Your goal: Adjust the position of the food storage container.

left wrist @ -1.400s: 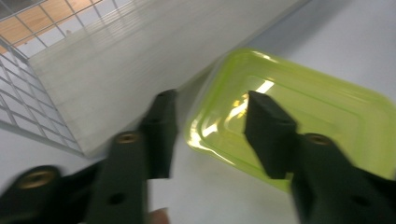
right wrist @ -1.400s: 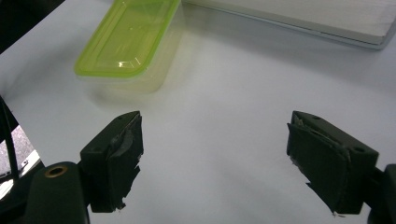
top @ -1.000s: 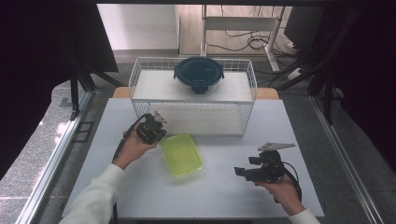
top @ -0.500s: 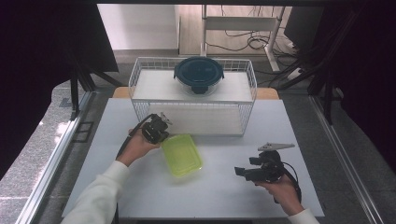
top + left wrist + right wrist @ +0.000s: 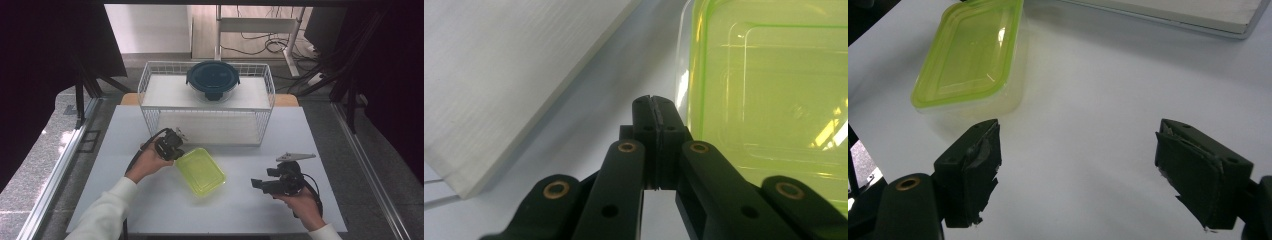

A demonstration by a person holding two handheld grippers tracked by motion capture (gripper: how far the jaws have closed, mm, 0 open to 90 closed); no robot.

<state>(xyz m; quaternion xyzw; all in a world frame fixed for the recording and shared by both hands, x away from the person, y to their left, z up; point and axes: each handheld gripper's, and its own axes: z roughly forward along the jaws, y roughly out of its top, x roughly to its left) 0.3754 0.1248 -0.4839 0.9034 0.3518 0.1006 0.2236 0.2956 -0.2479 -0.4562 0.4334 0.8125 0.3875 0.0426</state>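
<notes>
Lidded container (image 5: 200, 171) near centre of surface (image 5: 240, 210), in front of wire basket (image 5: 150, 82). Round lidded bowl (image 5: 213, 80) inside basket, toward its back. Left hand-held gripper (image 5: 176, 150) just beside container's rear-left corner. Right hand-held gripper (image 5: 257, 184) well apart to container's right, pointing toward it.

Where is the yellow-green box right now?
In the high view the yellow-green box sits on the white table, in front of the wire basket, right beside the left gripper, with the right gripper farther off.
</notes>
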